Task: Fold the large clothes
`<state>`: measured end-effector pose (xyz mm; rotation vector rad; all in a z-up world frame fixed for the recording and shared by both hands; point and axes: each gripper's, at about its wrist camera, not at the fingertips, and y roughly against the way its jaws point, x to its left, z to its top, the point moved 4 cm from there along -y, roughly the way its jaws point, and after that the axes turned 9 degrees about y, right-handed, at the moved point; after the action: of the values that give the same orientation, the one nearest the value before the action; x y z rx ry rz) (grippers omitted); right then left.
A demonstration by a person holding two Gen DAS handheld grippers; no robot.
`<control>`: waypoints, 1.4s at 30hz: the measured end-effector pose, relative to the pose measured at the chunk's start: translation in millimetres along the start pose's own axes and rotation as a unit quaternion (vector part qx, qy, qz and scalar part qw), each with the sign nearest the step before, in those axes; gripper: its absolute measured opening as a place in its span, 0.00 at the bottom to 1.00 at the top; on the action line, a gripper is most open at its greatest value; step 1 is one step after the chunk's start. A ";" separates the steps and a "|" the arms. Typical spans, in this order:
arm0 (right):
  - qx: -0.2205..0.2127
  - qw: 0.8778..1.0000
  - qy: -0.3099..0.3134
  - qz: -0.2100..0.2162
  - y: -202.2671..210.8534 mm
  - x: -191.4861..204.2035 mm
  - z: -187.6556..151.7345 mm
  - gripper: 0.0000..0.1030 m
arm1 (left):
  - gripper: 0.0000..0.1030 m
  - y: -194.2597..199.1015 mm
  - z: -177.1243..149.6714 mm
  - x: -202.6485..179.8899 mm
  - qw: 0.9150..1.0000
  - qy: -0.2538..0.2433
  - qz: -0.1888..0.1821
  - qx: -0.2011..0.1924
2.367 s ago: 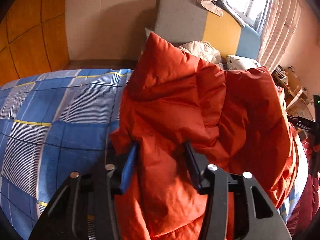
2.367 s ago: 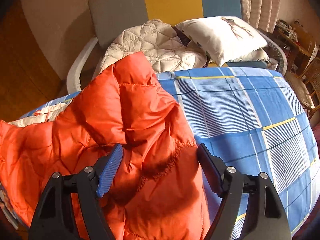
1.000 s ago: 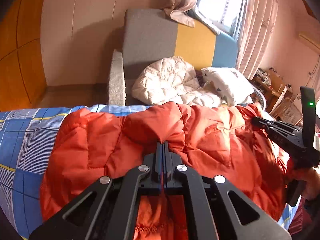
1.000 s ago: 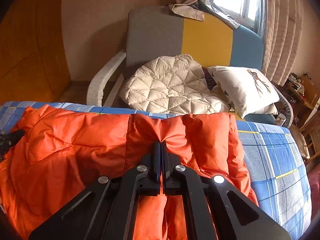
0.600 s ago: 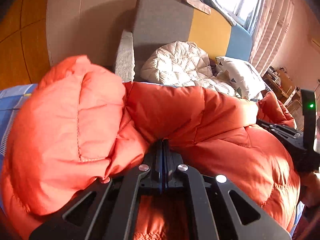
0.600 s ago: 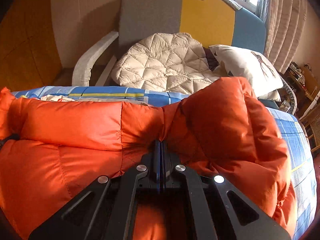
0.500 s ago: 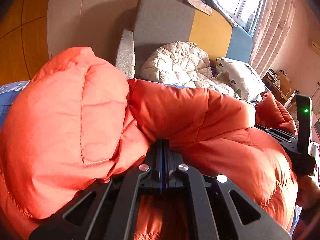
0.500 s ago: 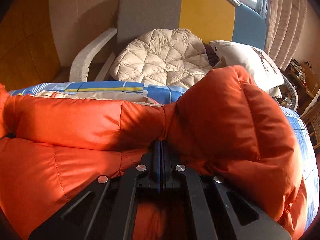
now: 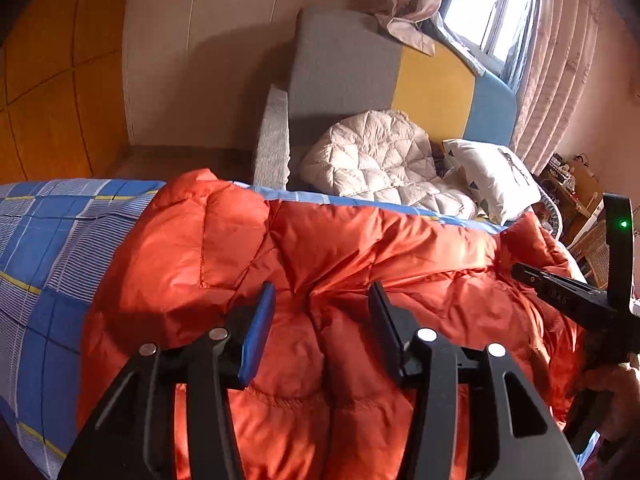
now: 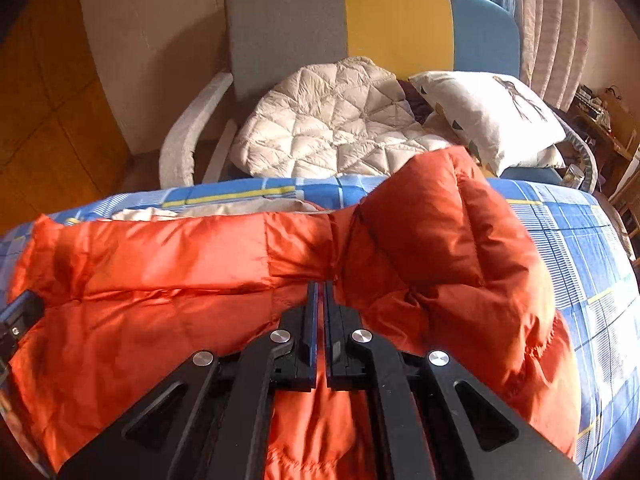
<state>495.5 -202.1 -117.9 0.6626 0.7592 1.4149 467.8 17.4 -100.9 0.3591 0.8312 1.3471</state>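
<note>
An orange down jacket (image 9: 360, 248) lies folded across the bed's blue plaid sheet (image 9: 48, 240). My left gripper (image 9: 321, 292) hovers over the jacket's near edge. Its jaws are opening, with puffy fabric bulging between them but not pressed by the pads. In the right wrist view the jacket (image 10: 160, 280) fills the foreground and bunches into a fold at my right gripper (image 10: 320, 288), which is shut on it. The right gripper's black body (image 9: 560, 296), held by a person's hand (image 9: 612, 384), shows at the right edge of the left wrist view.
Behind the bed stands a grey, yellow and blue armchair (image 10: 288, 32). It holds a cream quilted jacket (image 10: 332, 120) and a white pillow (image 10: 488, 112). Plaid sheet (image 10: 580, 248) lies bare to the right. Curtains and a window are at the back right.
My left jaws have parted and released the jacket. The raised puffy fold has sunk and the jacket lies flatter on the bed. My right gripper has stayed shut on the fabric.
</note>
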 end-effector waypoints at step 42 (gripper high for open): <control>-0.003 0.997 -0.049 0.054 82.5 -2.5 -68.3 0.79 | 0.71 53.0 -32.0 58.5 0.999 -0.027 0.013 -0.016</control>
<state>391.1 -202.5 -93.9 0.7716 0.6505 1.4708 407.5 77.5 -105.6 0.3808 0.7601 1.3679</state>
